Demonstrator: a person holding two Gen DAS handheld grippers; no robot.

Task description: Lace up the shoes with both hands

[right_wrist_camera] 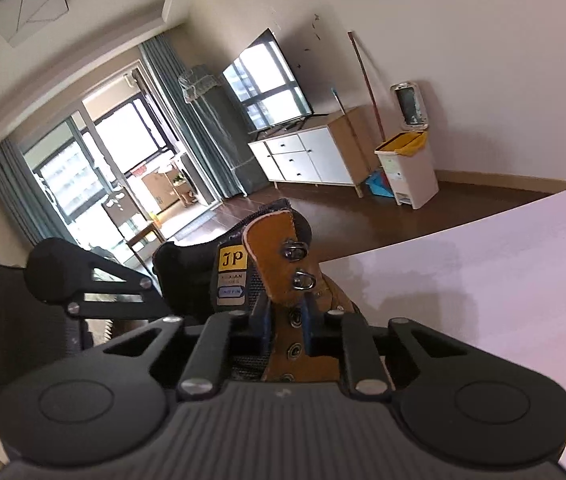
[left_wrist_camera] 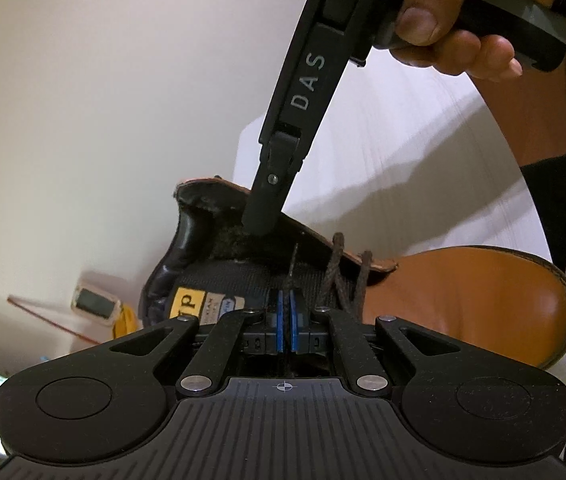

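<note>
Left wrist view: the left claw is closed on a dark brown lace of the tan leather boot resting on the white table. The right claw is clamped on the boot's eyelet flap.

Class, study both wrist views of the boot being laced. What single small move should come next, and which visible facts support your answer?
Probably draw the left claw back a little to pull slack through. Its pads are shut on the dark lace, which runs up toward the crossed lacing on the tan boot. The right claw straddles the eyelet flap, seemingly bracing it; whether it is clamped is unclear. The two upper D-rings are still unlaced.
</note>
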